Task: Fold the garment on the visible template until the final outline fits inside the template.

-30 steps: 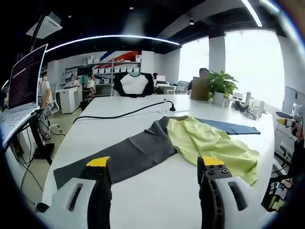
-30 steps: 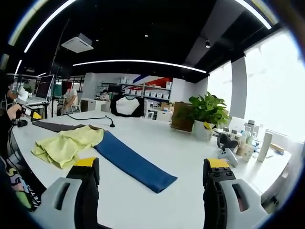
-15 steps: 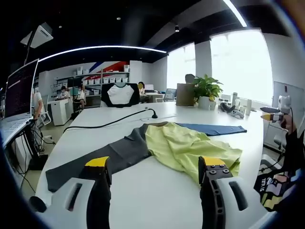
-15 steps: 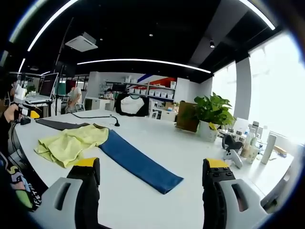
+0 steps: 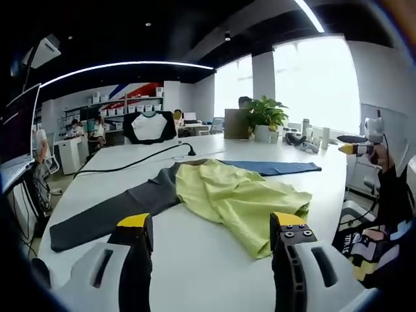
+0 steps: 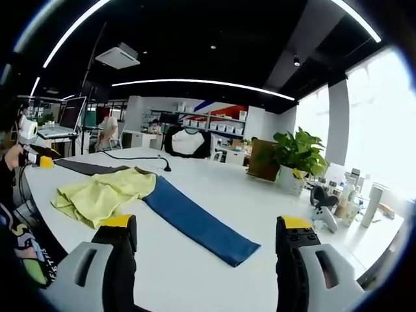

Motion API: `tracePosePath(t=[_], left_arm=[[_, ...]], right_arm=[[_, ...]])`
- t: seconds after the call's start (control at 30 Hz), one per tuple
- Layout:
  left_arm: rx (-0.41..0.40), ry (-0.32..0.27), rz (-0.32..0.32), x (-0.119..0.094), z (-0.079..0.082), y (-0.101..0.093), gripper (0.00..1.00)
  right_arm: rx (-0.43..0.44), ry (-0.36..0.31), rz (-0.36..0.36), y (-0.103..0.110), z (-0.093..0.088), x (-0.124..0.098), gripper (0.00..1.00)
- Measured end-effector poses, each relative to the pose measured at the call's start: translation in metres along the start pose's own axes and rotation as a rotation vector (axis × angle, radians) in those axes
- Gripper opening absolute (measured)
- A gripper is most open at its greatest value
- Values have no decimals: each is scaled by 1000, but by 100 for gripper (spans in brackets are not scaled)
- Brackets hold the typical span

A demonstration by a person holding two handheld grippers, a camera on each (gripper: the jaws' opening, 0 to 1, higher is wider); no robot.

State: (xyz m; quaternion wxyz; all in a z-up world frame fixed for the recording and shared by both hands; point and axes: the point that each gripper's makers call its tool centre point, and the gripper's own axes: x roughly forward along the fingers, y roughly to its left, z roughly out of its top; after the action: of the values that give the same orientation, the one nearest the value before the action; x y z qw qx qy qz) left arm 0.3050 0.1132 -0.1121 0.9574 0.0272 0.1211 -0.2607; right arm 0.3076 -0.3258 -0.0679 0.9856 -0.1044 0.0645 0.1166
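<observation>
A crumpled yellow garment [image 5: 237, 195] lies on the white table [image 5: 195, 253], overlapping a dark grey strip [image 5: 110, 211] on its left and a blue strip [image 5: 276, 168] behind it. My left gripper [image 5: 211, 227] stands open above the near table, short of the garment. In the right gripper view the yellow garment [image 6: 101, 193] lies at the left, with the blue strip [image 6: 195, 221] running toward the middle and the grey strip [image 6: 84, 167] beyond. My right gripper [image 6: 205, 231] is open, holding nothing. The other gripper [image 6: 32, 156] shows at the left edge.
A black cable [image 5: 140, 162] crosses the far table. A potted plant [image 6: 292, 159] and small bottles [image 6: 354, 198] stand at the table's far end. A laptop [image 5: 16, 140] sits at the left. A black and white chair [image 5: 149, 127] stands behind the table.
Both views have shifted with the hands; the left view now sits lower and closer to the garment. Both grippers stay open, and the cloth lies as before.
</observation>
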Motion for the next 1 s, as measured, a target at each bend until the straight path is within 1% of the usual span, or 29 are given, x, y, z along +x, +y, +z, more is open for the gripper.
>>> tracePosePath(t=[0.1,0.27,0.37,0.47,0.6,0.67,0.73,0.87,1.0], left_arm=[[14,18,-22,1,-4,-8,77],[37,41,-40,1,-10,-14,76],[39,45,-53,3,-13,-19,76],[38,56,-70,7,-18,-25,76],[32,82,-91,11,-28,-33,75],[32,81,-100,11,-28,-36,75],[29,81,-109,11,-28,-39,75],[26,84,-125,11,-30,-43,75],[31,99,-137,11,-35,-47,74]], right_arm=[[-10,3,23,9,0,3,90],[-28,16,63,23,-2,11,90],[-33,24,86,32,-4,14,89],[-44,35,120,45,-7,19,89],[-61,43,189,70,-9,24,88],[-64,52,218,81,-12,27,87],[-69,55,232,87,-13,29,87],[-93,75,287,109,-19,32,86],[-103,96,335,128,-26,36,84]])
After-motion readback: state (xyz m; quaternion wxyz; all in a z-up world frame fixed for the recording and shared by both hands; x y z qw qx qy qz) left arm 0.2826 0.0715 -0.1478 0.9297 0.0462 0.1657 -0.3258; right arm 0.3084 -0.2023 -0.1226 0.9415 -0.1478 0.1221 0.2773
